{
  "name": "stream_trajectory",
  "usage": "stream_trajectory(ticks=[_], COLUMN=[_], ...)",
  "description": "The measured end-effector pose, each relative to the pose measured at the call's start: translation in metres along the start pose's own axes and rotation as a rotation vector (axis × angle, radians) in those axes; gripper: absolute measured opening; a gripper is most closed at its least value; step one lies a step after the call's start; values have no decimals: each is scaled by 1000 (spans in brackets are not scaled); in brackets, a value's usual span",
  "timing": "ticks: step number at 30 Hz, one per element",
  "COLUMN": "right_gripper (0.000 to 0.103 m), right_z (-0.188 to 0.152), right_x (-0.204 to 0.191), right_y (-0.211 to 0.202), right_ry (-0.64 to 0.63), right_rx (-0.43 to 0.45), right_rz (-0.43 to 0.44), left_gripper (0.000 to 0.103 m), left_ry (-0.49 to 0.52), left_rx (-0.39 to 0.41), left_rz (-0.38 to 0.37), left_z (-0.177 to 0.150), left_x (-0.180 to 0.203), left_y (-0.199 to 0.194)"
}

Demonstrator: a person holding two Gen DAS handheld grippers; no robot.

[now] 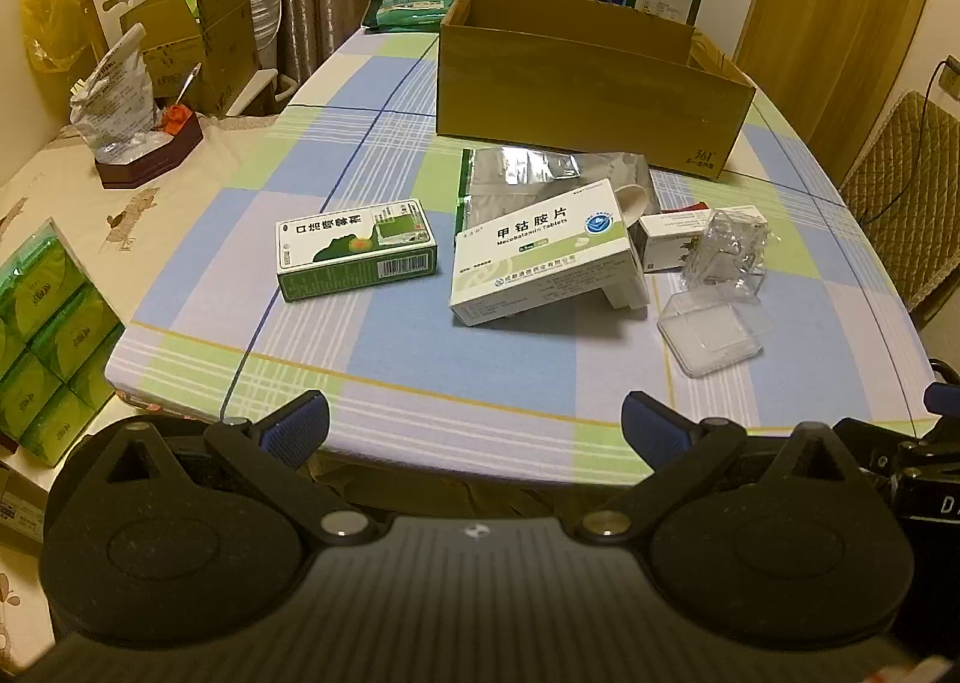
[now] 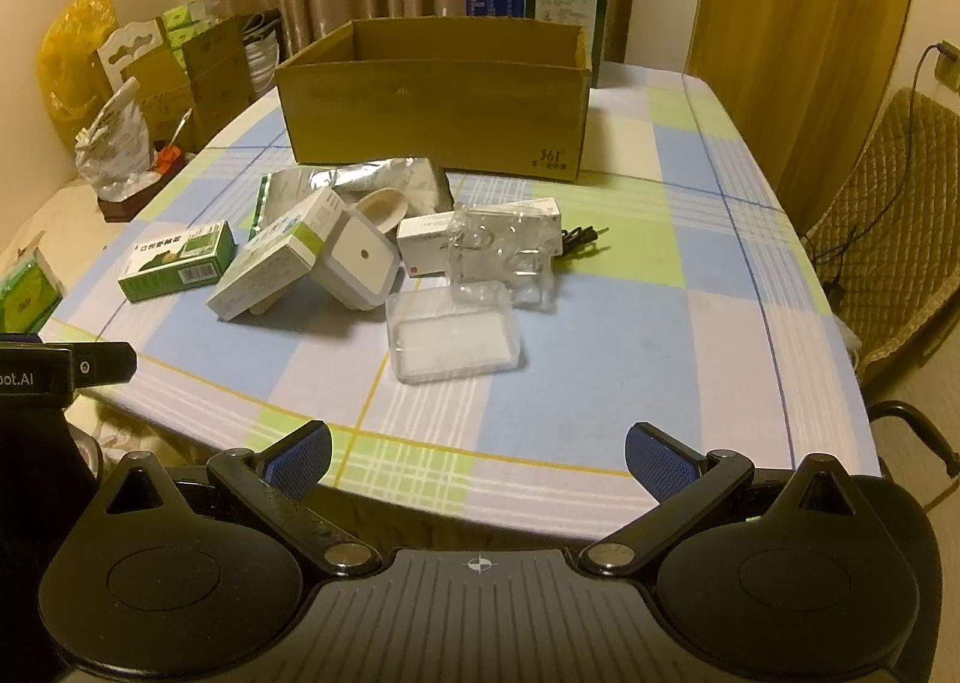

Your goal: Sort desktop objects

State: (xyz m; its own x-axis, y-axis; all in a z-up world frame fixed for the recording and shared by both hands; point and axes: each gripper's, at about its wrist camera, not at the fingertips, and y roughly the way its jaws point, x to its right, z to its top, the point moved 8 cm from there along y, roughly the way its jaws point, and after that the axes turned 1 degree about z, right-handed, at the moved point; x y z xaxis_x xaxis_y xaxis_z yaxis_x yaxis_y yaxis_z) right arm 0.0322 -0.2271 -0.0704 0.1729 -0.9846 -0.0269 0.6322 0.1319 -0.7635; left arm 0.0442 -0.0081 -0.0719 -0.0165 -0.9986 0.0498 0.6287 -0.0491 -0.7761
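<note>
Green-and-white cardboard medicine box [image 1: 356,249] lies flat on the checked bench [image 1: 480,383], long axis crosswise, ahead and left of the left hand-held gripper [image 1: 474,431]; right hand-held gripper [image 2: 477,461] is farther. Both are wide, empty.

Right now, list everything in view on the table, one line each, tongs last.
cardboard box: one, brown, open, table's far side
foil pouch: one, silver, before the box
green medicine box: one, green and white, left, apart from the pile
white medicine box: one, white and green, tilted, centre
white plug-in device: one, under that box
small white box: one, right of centre
clear plastic case: one, nearest the edge
crumpled clear packaging: one, behind the case
left tongs: open, empty
right tongs: open, empty
</note>
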Motion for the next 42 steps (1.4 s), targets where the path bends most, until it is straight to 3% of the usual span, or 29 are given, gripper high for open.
stream_trajectory(ticks=[42], right_gripper=[101], right_z=[-9], right_x=[4], right_y=[12], right_ry=[-8], right_rx=[-59], right_rz=[19], left_gripper=[102], left_ry=[26], left_rx=[-30], left_rz=[-56], left_z=[-5], left_x=[10], left_y=[4])
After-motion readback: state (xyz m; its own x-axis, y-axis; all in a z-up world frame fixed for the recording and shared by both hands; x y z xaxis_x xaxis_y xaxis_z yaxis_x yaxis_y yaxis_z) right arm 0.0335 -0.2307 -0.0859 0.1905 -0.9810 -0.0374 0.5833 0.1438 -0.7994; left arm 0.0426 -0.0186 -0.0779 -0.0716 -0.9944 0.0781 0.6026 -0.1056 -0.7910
